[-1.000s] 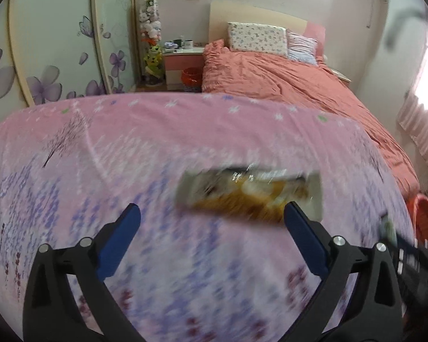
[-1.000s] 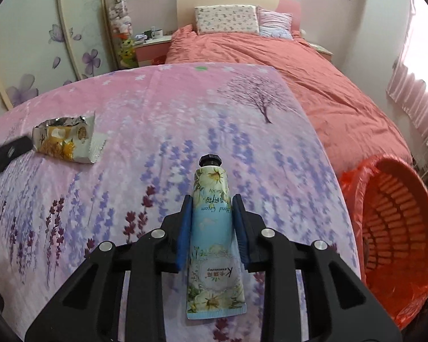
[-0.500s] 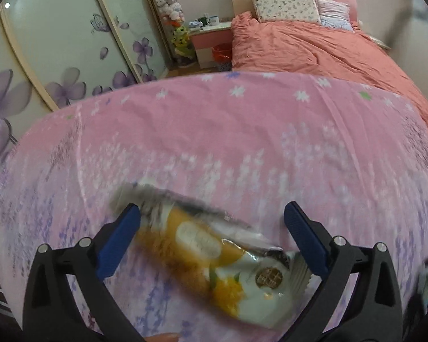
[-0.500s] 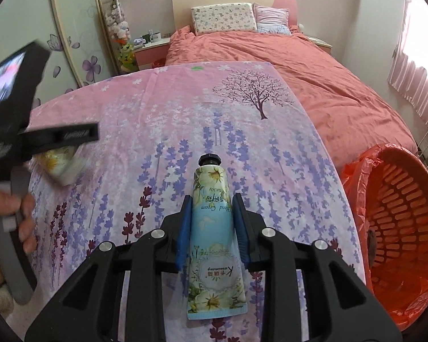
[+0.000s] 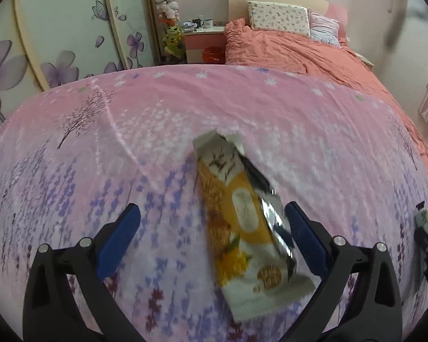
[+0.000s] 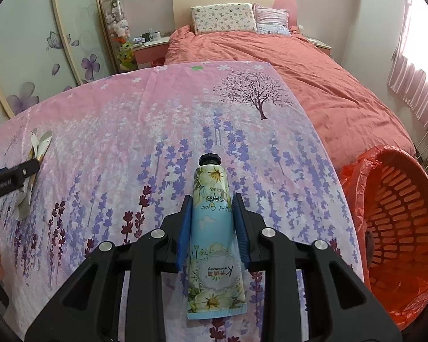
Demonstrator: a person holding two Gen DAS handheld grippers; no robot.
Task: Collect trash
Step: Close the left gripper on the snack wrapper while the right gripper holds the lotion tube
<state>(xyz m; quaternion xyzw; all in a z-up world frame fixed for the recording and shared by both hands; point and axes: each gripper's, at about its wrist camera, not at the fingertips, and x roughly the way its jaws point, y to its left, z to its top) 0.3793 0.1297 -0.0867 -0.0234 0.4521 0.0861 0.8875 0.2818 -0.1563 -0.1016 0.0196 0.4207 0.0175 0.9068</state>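
Note:
A yellow-and-white snack wrapper (image 5: pixel 242 216) lies on the pink flowered tablecloth (image 5: pixel 128 131). My left gripper (image 5: pixel 211 213) is open, its blue pads on either side of the wrapper, the right pad close against it. The wrapper also shows at the far left of the right wrist view (image 6: pixel 32 171). My right gripper (image 6: pixel 212 202) is shut on a blue flowered hand cream tube (image 6: pixel 214 228), cap pointing away, held above the cloth. An orange basket lined with an orange bag (image 6: pixel 396 228) stands low at the right.
A bed with a coral duvet (image 6: pixel 285 65) lies behind the table. A pink nightstand (image 5: pixel 205 40) with mugs and a shelf of plush toys stand at the back left. Sliding doors with purple flowers (image 5: pixel 57 42) run along the left.
My left gripper has swung around the wrapper, which now lies lengthwise between the pads instead of crosswise. My right gripper still holds the tube and has barely moved.

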